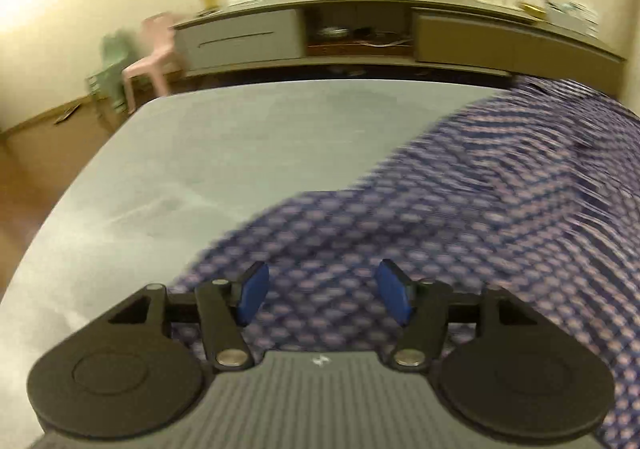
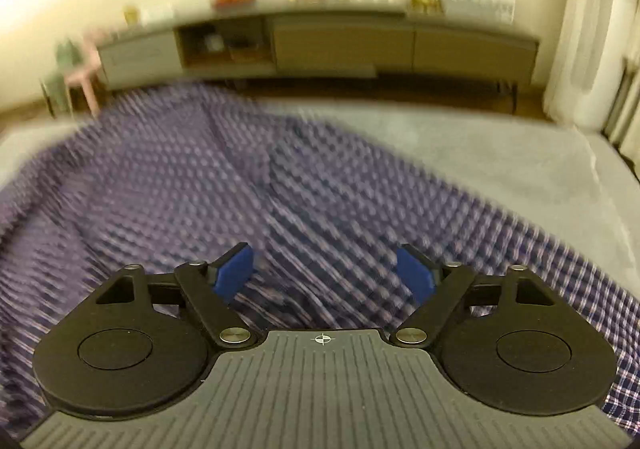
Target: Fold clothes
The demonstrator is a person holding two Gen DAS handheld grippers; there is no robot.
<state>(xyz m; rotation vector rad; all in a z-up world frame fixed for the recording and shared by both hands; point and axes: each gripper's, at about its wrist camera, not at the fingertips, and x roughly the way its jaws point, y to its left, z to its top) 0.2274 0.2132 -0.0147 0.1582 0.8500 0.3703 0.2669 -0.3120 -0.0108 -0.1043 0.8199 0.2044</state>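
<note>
Centrally, a blue-and-pink checked shirt (image 2: 280, 185) lay spread over a grey table (image 2: 500, 169), blurred by camera motion in both views. Seen from the right wrist, the shirt covered the left and middle of the tabletop, with a fold line running down its middle, and its near edge reached down toward the lower right corner of the frame. Seen from the left wrist, the same shirt (image 1: 460, 209) filled the right and lower part of the view, while the left part of the table (image 1: 200, 169) was bare grey surface.

The left gripper (image 1: 322, 295) hung above the shirt's near part, its blue pads (image 1: 252, 293) spread well apart with nothing between them. The right gripper (image 2: 324, 275) likewise stood released over the cloth, its blue pads (image 2: 234, 271) wide apart and empty. Whether either touched the fabric could not be told.

Beyond the table, a long low cabinet (image 2: 340, 45) stood against a cream wall, with bottles and jars on its top. A pink chair (image 1: 154, 49) stood at its left end, and a white curtain (image 2: 592, 29) hung at the right.
</note>
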